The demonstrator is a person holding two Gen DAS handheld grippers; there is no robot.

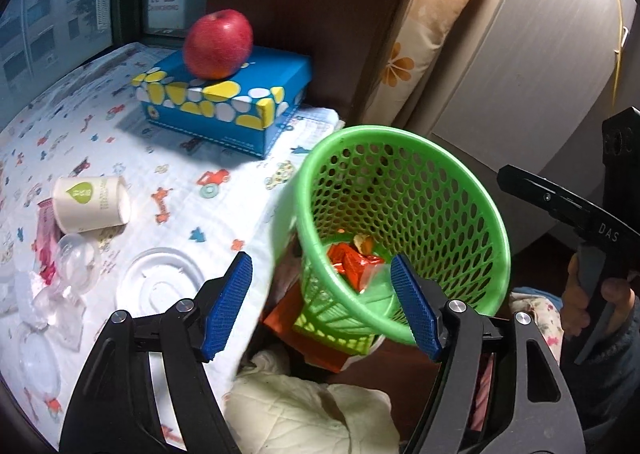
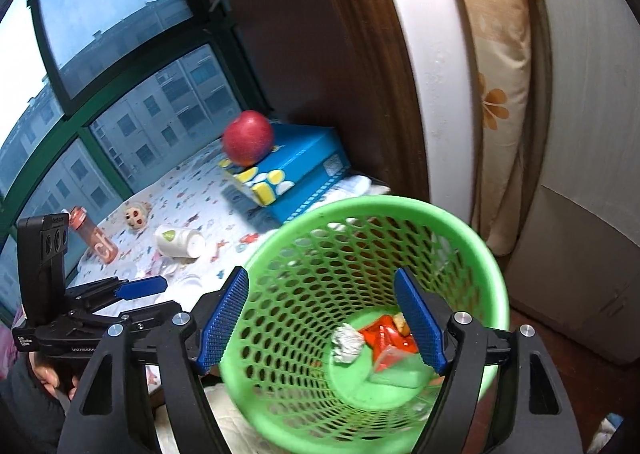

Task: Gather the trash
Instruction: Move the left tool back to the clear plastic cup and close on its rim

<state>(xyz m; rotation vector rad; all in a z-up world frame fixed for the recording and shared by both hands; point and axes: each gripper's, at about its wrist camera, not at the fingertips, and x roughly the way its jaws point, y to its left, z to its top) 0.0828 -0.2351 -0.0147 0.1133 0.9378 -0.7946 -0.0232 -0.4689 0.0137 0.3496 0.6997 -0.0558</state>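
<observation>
- The round green perforated plastic basket (image 2: 360,294) stands with its mouth open and unblocked; only a red wrapper (image 2: 390,340) and a crumpled white paper wad (image 2: 348,342) lie at its bottom.
- Behind the basket, a blue spotted cardboard box (image 1: 224,106) carrying a red apple (image 1: 218,43) blocks the desk's far corner.
- Left of the basket, patterned cloth (image 1: 224,210) lies bare up to a tipped white paper cup (image 1: 91,204).
</observation>
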